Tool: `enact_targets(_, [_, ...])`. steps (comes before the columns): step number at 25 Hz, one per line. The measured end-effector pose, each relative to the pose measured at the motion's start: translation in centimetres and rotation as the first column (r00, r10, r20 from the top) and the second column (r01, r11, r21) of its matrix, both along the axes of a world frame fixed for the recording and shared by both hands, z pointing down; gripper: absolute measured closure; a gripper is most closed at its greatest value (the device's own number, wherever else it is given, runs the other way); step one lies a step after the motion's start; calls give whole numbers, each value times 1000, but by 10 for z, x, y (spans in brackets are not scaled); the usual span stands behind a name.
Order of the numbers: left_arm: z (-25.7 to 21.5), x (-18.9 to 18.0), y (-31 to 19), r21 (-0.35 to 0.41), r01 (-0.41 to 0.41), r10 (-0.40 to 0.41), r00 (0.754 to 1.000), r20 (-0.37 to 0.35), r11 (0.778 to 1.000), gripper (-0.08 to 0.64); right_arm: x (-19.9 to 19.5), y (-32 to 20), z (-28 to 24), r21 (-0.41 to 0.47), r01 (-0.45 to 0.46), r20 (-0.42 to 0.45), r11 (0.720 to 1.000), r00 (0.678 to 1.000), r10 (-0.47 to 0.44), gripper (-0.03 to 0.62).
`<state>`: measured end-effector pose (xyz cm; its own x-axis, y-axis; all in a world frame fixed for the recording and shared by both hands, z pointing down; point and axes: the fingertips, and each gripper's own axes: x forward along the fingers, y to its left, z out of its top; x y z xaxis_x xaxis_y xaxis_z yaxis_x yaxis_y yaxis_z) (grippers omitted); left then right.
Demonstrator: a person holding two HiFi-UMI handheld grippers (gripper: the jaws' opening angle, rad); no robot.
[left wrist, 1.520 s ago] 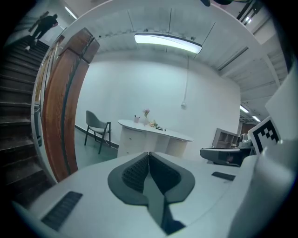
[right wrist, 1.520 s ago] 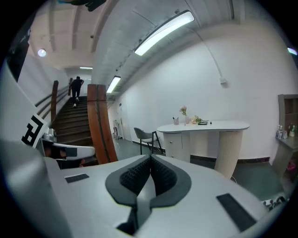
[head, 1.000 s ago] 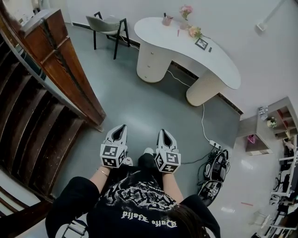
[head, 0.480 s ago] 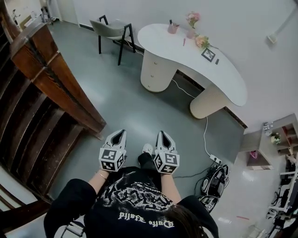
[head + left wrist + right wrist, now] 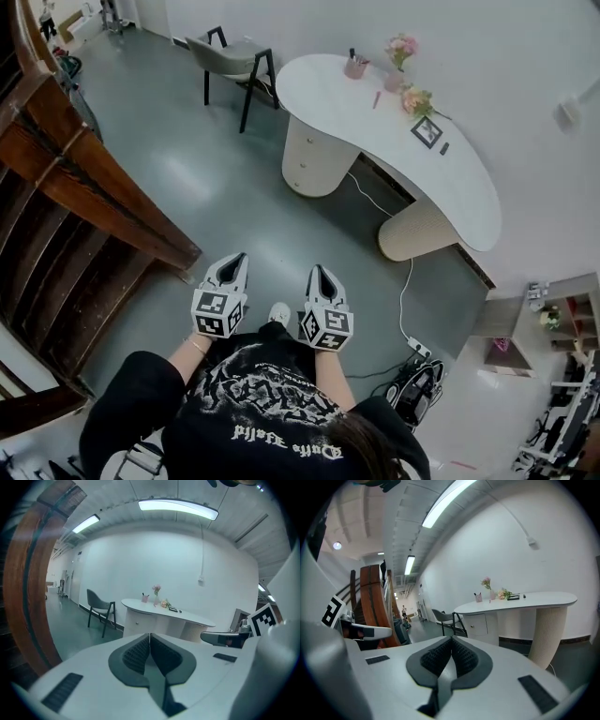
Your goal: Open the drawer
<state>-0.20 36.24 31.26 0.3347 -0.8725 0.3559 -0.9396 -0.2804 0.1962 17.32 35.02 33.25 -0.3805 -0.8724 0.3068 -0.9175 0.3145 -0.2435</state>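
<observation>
A white curved desk (image 5: 394,131) stands by the far wall, well ahead of me. Its round left pedestal (image 5: 314,159) carries the drawers (image 5: 479,626), which appear closed. My left gripper (image 5: 233,263) and right gripper (image 5: 314,275) are held side by side in front of my chest, over the grey floor, pointing toward the desk. Both are shut with nothing between the jaws. In the left gripper view the desk (image 5: 164,613) sits small in the distance; in the right gripper view it (image 5: 515,603) looks nearer, on the right.
A wooden staircase (image 5: 66,225) runs along the left. A grey chair (image 5: 234,61) stands left of the desk. A pink cup (image 5: 355,67), flowers (image 5: 403,47) and a picture frame (image 5: 427,131) sit on the desktop. A cable and power strip (image 5: 417,349) lie on the floor at right, beside bags (image 5: 412,389).
I have walked forward toward the desk; the staircase has slid back on the left and the desk pedestal shows more fully. Both grippers travelled along, still shut, side by side.
</observation>
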Motion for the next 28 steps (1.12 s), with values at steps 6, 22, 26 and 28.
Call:
enact_targets(6, [5,29,-35,-2,37,-37,999,14,999,535,31,-45,8,-12,36,-1,999,999,-36,566])
enact_targets(22, [9,45,-90,-14,55,-54,998,41,998,535,42,-104,10,-22,80,-25,997,996,-81,566])
enact_targets(26, [13,38,-106,-15,40,-39,998,41,999,535,36,-120,13,-24,66,-29,998,997,-67,566])
enact_targets(28, [15,34,-117,-18,22,-21,999,44,1000,535,33,-129,14,-28,50,-31,998,998,-51,566])
